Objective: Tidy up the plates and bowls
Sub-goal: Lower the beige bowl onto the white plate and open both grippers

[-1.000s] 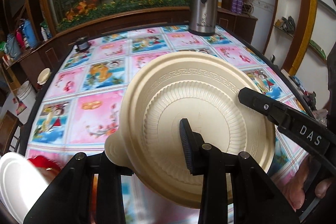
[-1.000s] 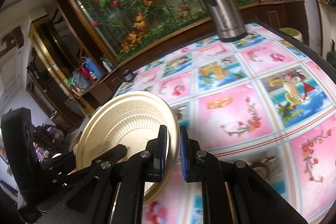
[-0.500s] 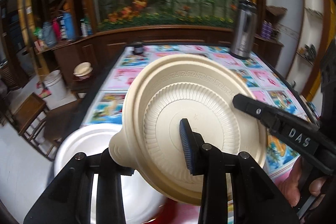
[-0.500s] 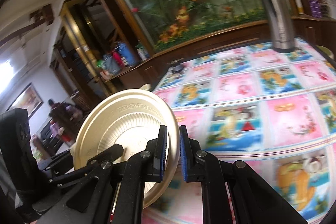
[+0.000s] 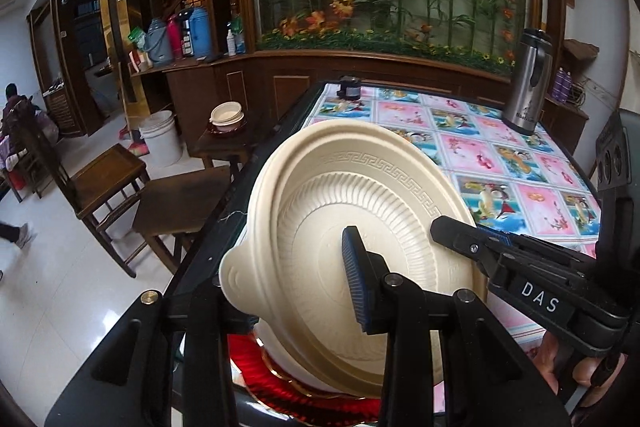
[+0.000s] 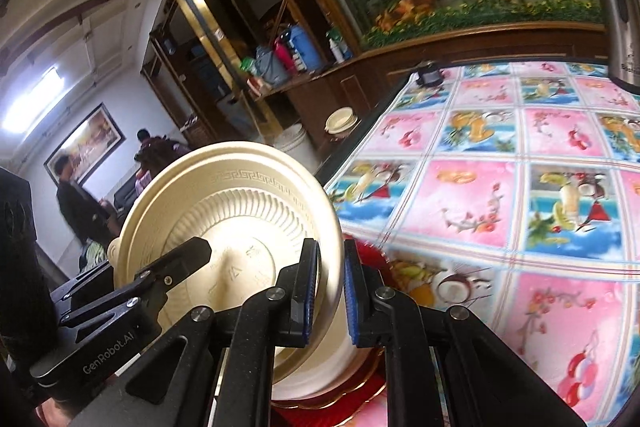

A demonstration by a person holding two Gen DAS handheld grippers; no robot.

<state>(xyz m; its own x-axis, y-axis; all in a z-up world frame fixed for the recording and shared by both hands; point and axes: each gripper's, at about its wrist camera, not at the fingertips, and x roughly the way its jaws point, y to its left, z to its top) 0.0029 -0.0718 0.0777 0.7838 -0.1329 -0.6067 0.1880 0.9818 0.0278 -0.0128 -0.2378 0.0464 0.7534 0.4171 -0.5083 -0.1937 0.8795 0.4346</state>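
A cream bowl [image 5: 352, 211] with a key-pattern rim is held tilted on edge between both grippers, above the table's near left corner. My left gripper [image 5: 280, 291] is shut on its left rim, one finger inside, one hidden behind. My right gripper [image 6: 331, 291] is shut on its right rim; the bowl also shows in the right wrist view [image 6: 236, 215]. Under the bowl lie a white plate [image 6: 316, 367] and a red plate [image 5: 304, 387] with a gold edge, stacked on the table.
The table [image 6: 500, 187] has a pink and blue picture cloth. A steel flask [image 5: 526, 79] stands at the far right, a small dark object [image 5: 348, 89] at the far left corner. Wooden chairs [image 5: 108, 187] and a stool with bowls [image 5: 228, 117] stand left of the table.
Both grippers have carried the bowl left and toward the near table corner. It now hangs over the white and red plates, and the floor and chairs have come into view.
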